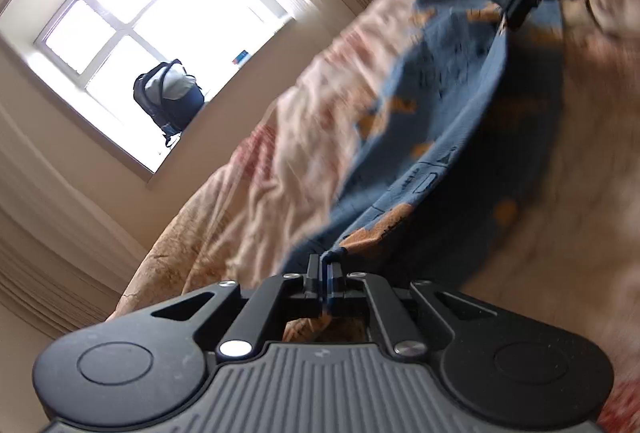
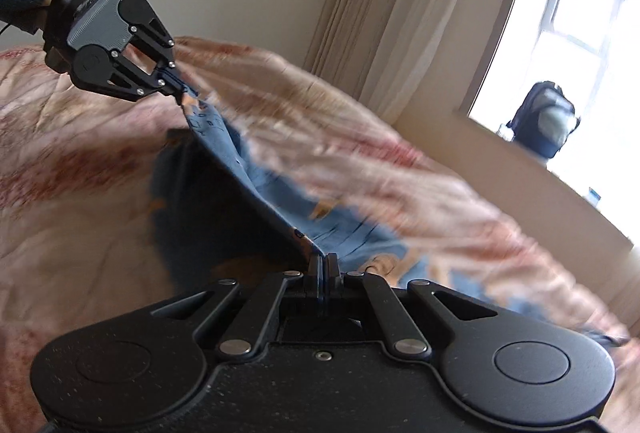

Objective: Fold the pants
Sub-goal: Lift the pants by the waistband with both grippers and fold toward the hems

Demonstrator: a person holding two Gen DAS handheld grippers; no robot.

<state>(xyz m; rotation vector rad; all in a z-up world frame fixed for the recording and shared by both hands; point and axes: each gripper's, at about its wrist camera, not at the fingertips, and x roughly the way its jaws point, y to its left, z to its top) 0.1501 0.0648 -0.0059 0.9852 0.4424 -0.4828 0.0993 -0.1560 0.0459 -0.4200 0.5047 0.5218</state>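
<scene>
The pants (image 1: 436,121) are blue with orange print and hang stretched above a bed between my two grippers. My left gripper (image 1: 325,265) is shut on one end of the pants' edge. My right gripper (image 1: 505,25) shows at the top right of the left wrist view, shut on the other end. In the right wrist view my right gripper (image 2: 324,259) is shut on the pants (image 2: 276,201), and my left gripper (image 2: 185,92) pinches the far end. The fabric under the taut edge is in shadow.
A bed with a pink and tan patterned bedspread (image 1: 280,169) lies under the pants. A dark backpack (image 1: 170,97) stands on the sill of a bright window (image 1: 120,17). Beige curtains (image 2: 384,17) hang beside the window.
</scene>
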